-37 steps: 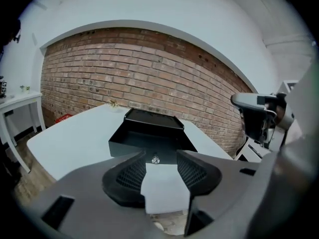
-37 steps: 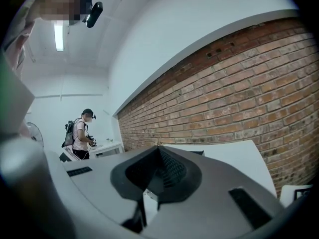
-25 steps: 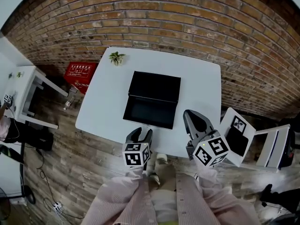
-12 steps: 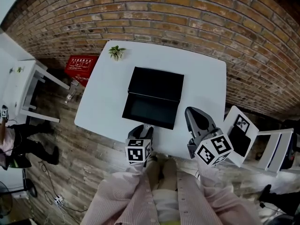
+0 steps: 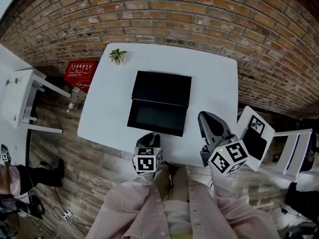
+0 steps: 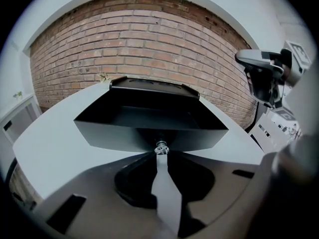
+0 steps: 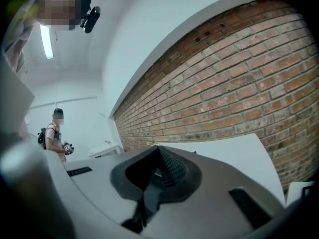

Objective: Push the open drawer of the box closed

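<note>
Black is the colour of the box [image 5: 162, 87]. It sits in the middle of the white table [image 5: 214, 83] in the head view, and its drawer [image 5: 157, 117] is pulled out toward the bottom of the frame. At the lower middle, the left gripper [image 5: 153, 135] is right up at the drawer's front. Its jaws have just been closing and now stand narrow, so only a thin strip of table shows between them. A tiny clear knob [image 6: 160, 147] on the drawer front sits right at the tips, and the tips look to pinch it from both sides. At the lower right, the right gripper [image 5: 205, 116] hangs over the table's edge, well apart from the box. Its jaws are pressed together with nothing in them, and it points at the brick wall [image 5: 199, 14]. A small green plant [image 5: 118, 57] stands at the table's upper left corner. A red box [image 5: 79, 74] lies on the wooden floor at the left.
</note>
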